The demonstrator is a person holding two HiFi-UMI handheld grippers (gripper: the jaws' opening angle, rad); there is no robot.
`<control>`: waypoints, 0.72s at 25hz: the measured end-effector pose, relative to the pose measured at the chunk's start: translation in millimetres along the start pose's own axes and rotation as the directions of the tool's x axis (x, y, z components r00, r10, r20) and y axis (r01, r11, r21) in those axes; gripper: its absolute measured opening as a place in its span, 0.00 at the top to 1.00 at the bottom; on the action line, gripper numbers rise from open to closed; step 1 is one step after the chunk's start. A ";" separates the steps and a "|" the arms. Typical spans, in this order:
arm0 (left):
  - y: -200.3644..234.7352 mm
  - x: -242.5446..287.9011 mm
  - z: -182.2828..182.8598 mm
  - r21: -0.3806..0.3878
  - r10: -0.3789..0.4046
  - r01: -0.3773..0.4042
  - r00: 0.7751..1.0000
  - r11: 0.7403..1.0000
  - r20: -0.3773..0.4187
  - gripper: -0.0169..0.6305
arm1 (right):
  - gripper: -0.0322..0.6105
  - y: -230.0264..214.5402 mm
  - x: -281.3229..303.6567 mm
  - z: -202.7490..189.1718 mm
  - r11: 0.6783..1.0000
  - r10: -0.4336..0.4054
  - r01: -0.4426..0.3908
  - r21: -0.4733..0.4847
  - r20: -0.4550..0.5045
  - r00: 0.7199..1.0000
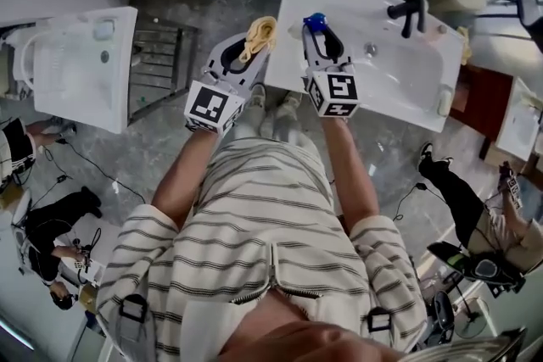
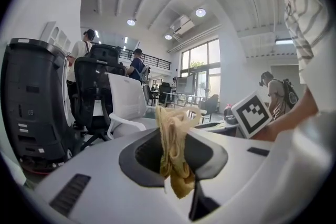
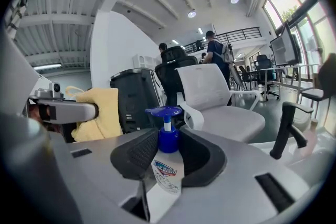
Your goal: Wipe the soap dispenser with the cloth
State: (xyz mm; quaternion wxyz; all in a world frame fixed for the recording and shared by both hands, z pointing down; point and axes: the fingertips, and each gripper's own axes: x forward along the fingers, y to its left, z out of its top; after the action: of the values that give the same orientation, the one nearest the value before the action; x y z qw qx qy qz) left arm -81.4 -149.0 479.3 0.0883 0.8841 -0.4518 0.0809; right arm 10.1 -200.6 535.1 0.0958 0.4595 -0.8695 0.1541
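Two grippers are sharing the job. The right gripper [image 1: 322, 42] is clamping the soap dispenser [image 3: 167, 161] by its shoulder, just under the blue collar, and carrying it upright over the left end of the white washbasin [image 1: 399, 89]. That is likely so the bottle is steadied while much of its surface is left exposed for wiping. The left gripper [image 1: 250, 47] is pinching a bunched yellow cloth [image 2: 173, 155] just off the washbasin's left edge, beside the bottle but not touching it, so wiping is not yet happening. The dispenser is showing a blue pump head with its spout pointing toward the cloth. Its pale body carries a red-and-blue label, and the jaws are hiding part of it.
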 end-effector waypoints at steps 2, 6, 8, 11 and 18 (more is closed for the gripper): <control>2.0 1.0 -3.5 -0.005 0.002 -0.002 1.000 1.000 -0.007 0.84 | 0.75 -3.1 9.9 -7.6 1.000 -0.010 0.010 -0.005 -0.011 1.000; 1.4 3.6 -9.9 -0.011 0.005 -0.006 1.000 1.000 -0.012 0.84 | 0.75 -9.6 24.6 -20.3 1.000 -0.022 0.022 -0.012 -0.020 1.000; 1.9 4.9 -13.2 -0.016 0.008 -0.008 1.000 1.000 -0.018 0.84 | 0.75 -11.5 32.0 -26.8 1.000 -0.024 0.024 -0.017 -0.031 0.999; 2.6 5.7 -16.5 -0.021 0.010 -0.010 1.000 1.000 -0.024 0.84 | 0.75 -14.0 40.8 -34.8 1.000 -0.027 0.026 -0.016 -0.045 0.999; 5.8 2.4 -26.4 -0.032 0.012 -0.013 0.999 0.999 -0.033 0.84 | 0.75 -13.9 53.5 -47.5 1.000 -0.027 0.026 -0.017 -0.066 0.997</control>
State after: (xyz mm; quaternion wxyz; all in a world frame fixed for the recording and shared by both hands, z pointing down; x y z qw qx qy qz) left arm -86.3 -148.1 506.0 0.1094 0.8783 -0.4568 0.0890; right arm -7.1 -232.2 598.4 0.1301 0.4647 -0.8609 0.1609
